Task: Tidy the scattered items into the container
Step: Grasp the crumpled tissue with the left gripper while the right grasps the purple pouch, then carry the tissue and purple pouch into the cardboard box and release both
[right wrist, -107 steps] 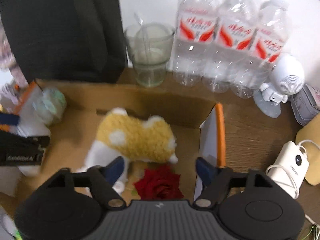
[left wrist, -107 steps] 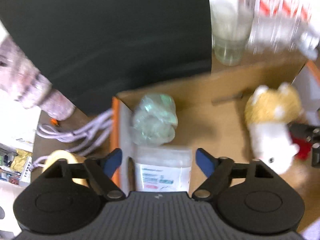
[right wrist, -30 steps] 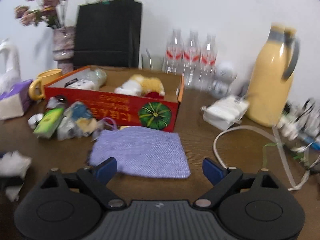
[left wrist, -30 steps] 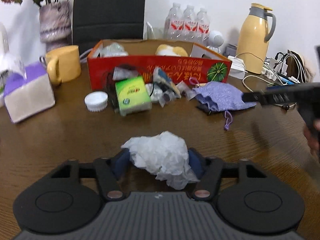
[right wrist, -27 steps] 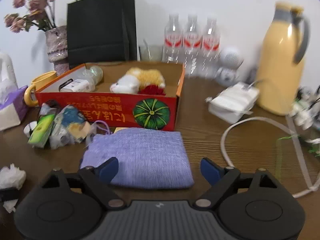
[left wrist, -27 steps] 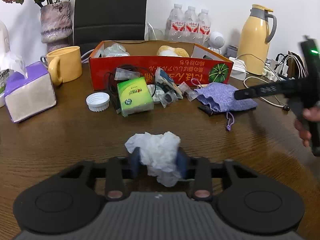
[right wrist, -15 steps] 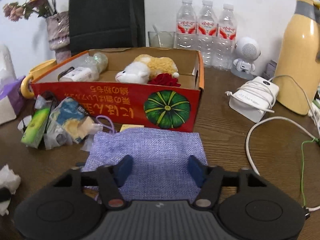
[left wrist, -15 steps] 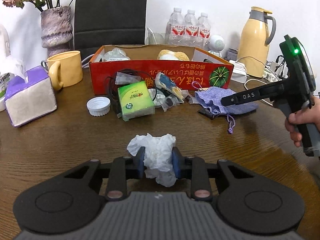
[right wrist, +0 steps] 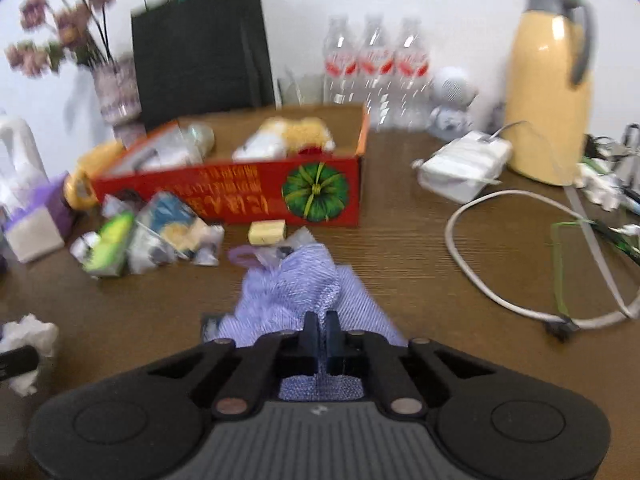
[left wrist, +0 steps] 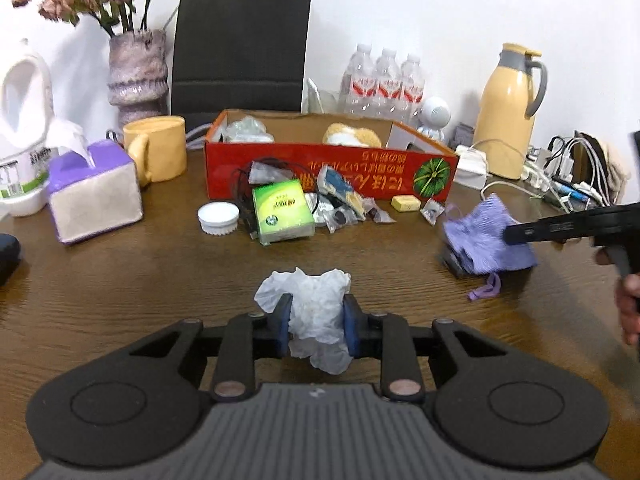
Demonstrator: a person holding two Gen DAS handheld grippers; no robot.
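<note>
My left gripper (left wrist: 314, 326) is shut on a crumpled white tissue (left wrist: 308, 300), held just above the wooden table. In the right wrist view my right gripper (right wrist: 321, 330) is shut on the near edge of a purple woven pouch (right wrist: 304, 292), which bunches up and lifts off the table; the pouch (left wrist: 486, 234) also shows at the right of the left wrist view. The red cardboard box (left wrist: 328, 168) stands beyond, holding a plush toy (left wrist: 352, 136) and plastic-wrapped things. In front of it lie a green box (left wrist: 282, 210), a white lid (left wrist: 218, 218), snack packets (left wrist: 340, 196) and a yellow block (left wrist: 406, 202).
A purple tissue box (left wrist: 94, 192), yellow mug (left wrist: 158, 152), vase (left wrist: 138, 74) and white jug stand at the left. Water bottles (left wrist: 382, 82), a yellow thermos (left wrist: 510, 110), a white charger (right wrist: 466, 164) and cables (right wrist: 520, 260) fill the back right. A black bag (left wrist: 240, 48) stands behind the box.
My left gripper closed on the tissue and raised it slightly. My right gripper closed on the purple pouch and pulled it back from the box, uncovering the yellow block.
</note>
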